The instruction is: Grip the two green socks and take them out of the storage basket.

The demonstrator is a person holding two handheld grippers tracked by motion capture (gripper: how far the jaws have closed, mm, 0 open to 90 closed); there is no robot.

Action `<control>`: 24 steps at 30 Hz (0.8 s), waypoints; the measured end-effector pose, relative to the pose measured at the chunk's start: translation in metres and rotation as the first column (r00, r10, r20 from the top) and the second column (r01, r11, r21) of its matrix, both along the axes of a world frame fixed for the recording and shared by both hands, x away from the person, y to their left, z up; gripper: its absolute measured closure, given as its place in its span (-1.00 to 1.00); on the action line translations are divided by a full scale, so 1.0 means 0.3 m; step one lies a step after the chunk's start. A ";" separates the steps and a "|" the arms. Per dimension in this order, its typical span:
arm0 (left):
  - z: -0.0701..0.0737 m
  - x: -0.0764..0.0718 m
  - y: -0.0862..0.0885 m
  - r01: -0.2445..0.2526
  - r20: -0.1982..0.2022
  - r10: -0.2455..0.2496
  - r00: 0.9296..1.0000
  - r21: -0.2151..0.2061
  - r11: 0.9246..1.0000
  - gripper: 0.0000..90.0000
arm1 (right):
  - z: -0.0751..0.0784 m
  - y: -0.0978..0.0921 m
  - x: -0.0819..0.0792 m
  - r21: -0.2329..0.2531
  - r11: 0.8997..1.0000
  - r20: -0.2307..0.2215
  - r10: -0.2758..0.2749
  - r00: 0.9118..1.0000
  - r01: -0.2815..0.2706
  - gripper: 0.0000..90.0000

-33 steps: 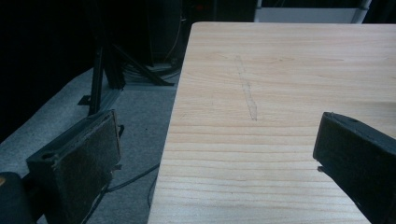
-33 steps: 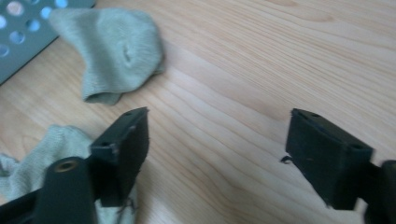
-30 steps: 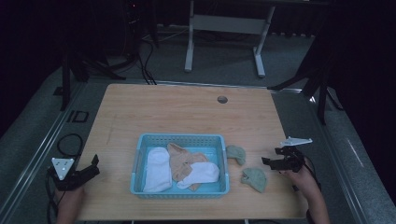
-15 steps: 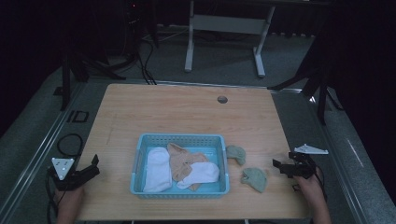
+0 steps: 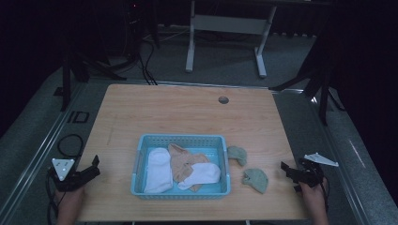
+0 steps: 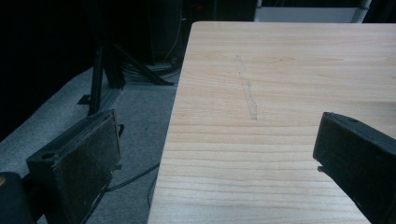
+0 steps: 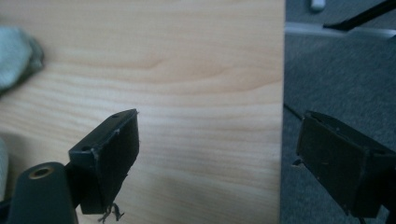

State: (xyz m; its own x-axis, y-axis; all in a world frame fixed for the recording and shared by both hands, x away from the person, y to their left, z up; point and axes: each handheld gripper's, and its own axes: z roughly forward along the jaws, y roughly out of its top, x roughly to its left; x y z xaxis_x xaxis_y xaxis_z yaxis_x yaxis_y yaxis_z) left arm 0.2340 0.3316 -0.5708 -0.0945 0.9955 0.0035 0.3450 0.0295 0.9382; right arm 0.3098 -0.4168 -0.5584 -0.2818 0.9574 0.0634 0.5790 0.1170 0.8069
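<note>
Evidently idle, the right gripper [image 5: 300, 174] and left gripper [image 5: 82, 174] rest wide apart, empty, flanking the light-blue plastic basket [image 5: 224, 161] of socks, two grey-green socks [image 5: 256, 179] lying just inward of the right.

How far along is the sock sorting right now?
Looks done: two white socks and a tan one lie in the blue basket. In hand: nothing; left gripper and right gripper are open, empty. Probably left: two green socks beside the basket.
</note>
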 end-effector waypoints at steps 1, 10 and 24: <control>0.000 0.000 0.000 0.000 0.000 0.000 1.000 0.000 1.000 -0.99 | 0.000 -0.003 -0.006 0.007 1.000 0.022 -0.013 1.000 0.012 -0.70; 0.000 0.000 0.001 0.002 0.002 -0.002 1.000 -0.002 1.000 -0.99 | -0.005 -0.019 -0.036 0.052 0.995 0.120 -0.085 0.989 0.079 -0.69; 0.000 -0.001 0.000 0.008 0.003 -0.008 1.000 0.000 1.000 -0.99 | 0.004 -0.024 -0.065 0.071 0.993 0.234 -0.110 0.966 0.096 -0.69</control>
